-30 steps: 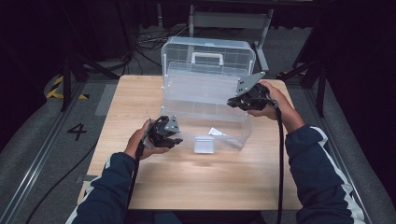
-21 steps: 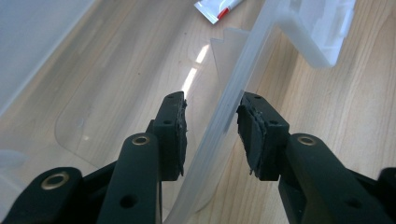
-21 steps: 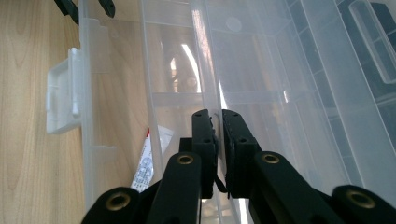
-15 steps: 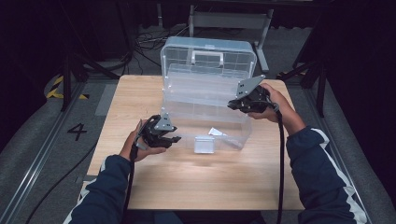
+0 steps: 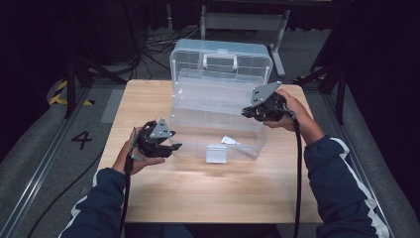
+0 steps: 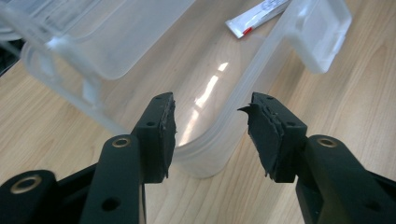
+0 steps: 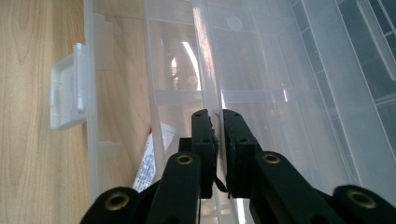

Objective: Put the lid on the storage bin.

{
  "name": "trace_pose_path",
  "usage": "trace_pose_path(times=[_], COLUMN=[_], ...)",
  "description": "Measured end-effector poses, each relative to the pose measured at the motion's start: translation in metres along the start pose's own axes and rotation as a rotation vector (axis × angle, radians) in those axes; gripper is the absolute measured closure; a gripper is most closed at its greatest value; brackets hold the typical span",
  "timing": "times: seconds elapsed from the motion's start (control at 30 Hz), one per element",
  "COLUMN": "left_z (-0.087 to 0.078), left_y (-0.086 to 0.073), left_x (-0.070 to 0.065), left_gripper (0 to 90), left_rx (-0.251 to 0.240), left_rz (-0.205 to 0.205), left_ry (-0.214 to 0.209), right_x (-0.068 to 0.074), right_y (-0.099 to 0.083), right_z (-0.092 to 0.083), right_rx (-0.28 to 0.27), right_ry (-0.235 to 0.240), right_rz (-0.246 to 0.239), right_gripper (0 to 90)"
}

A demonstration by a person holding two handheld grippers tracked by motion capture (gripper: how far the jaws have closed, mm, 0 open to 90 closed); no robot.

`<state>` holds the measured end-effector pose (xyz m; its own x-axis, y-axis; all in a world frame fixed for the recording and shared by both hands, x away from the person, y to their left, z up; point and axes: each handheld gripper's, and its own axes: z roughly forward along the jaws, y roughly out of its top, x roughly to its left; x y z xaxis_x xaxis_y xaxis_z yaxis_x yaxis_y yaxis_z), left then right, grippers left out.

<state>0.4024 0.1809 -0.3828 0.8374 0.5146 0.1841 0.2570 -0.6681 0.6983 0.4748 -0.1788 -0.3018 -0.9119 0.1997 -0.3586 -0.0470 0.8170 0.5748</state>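
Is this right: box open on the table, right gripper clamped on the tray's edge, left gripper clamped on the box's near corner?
Not quite. The left gripper is open, not clamped: the left gripper view shows its jaws apart, having just opened, with the corner of the box beyond them untouched. The rest holds: the box is open on the table, and the right gripper is clamped on the tray's edge.

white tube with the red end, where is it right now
The white tube lies flat on the floor of the clear plastic box, near the front wall by the latch tab. In the high view it sits right of centre, between the two grippers.
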Motion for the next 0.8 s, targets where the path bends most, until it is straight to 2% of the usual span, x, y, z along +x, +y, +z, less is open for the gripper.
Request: trace_pose_path(times=[0.3,0.53,0.8], left_z=[-0.018,-0.026,-0.025], left_y=[-0.002,0.002,0.007], left_x=[0.011,0.027,0.052], left_gripper=[51.5,53.1,55.6], left_rx=[-0.018,-0.020,-0.042], left_rz=[-0.008,-0.024,-0.093], left_ry=[0.022,0.056,0.101], right_x=[0.001,0.003,0.004], right_y=[-0.001,-0.001,-0.001], right_z=[0.000,0.000,0.000], right_rx=[0.003,0.003,0.001], right_ry=[-0.003,-0.007,-0.006], right_rz=[0.001,0.001,-0.002], right_gripper=[84.6,84.4,84.1])
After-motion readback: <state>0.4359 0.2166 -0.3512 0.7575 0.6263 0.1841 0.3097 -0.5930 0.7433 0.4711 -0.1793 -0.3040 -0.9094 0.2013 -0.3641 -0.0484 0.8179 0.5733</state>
